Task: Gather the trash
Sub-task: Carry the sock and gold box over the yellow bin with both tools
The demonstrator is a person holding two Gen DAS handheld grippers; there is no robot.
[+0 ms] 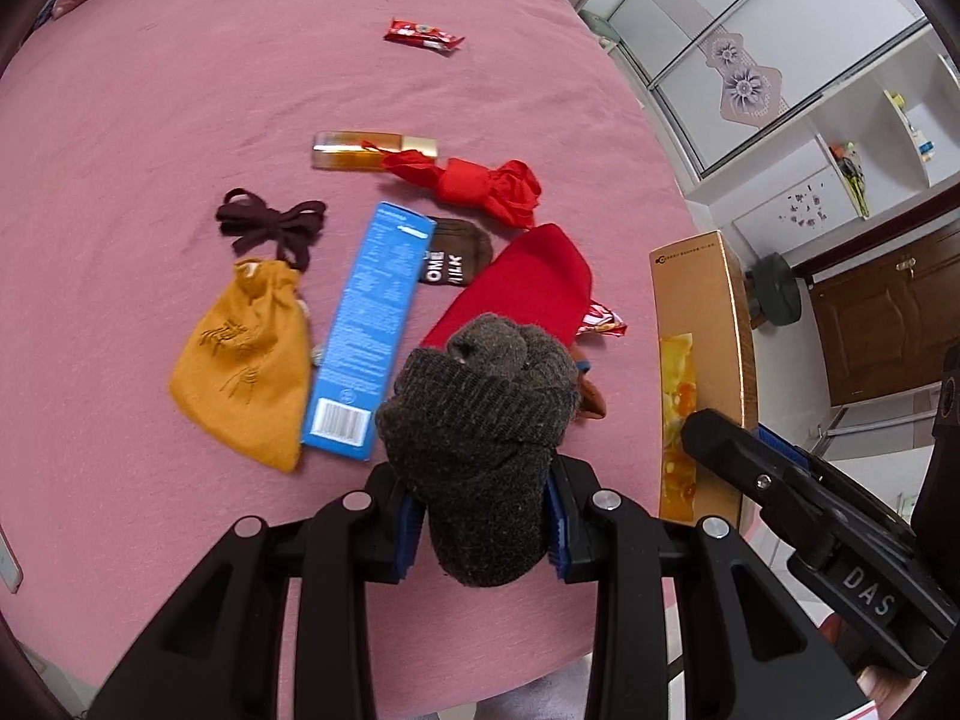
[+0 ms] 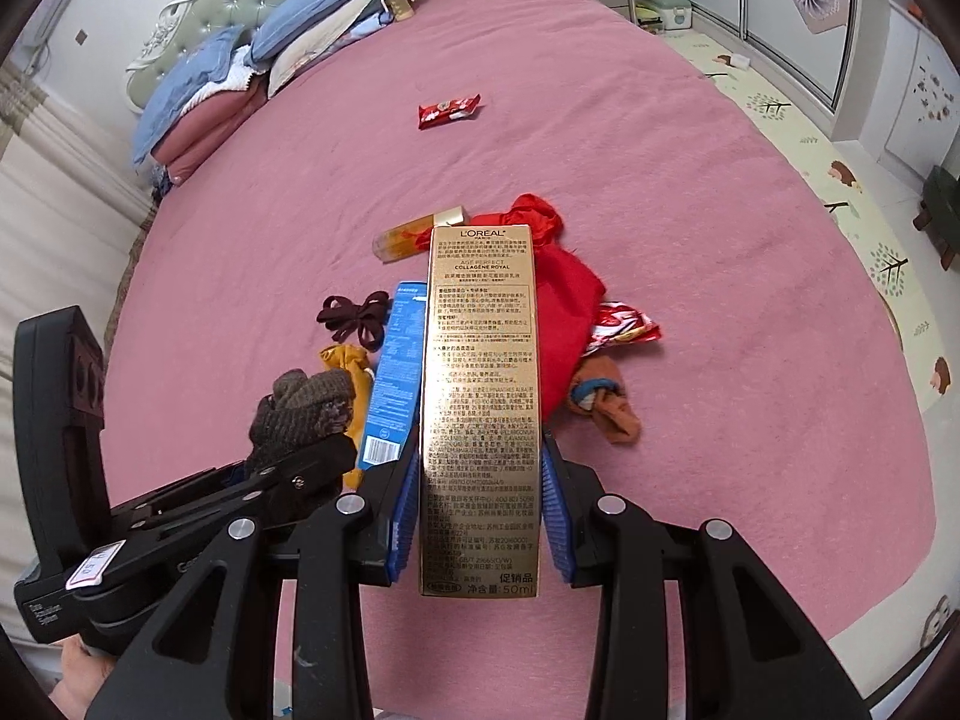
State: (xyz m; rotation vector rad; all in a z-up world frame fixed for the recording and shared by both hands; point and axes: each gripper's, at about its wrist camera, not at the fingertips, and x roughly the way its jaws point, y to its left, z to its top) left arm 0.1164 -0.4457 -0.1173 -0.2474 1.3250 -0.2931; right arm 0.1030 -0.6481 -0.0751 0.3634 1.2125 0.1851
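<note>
While each tool grips, left tool [image 1: 486,531] a gray sock [image 1: 480,420], right tool [image 2: 480,516] a gold box [image 2: 480,390], litter covers the pink bed [image 1: 180,120].

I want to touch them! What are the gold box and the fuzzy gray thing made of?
The gold box looks like thin cardboard with a shiny metallic finish: light glints off its flat printed face. The gray thing looks like a knitted sock, probably wool or similar yarn: you can see ribbed stitches and fuzz.
</note>
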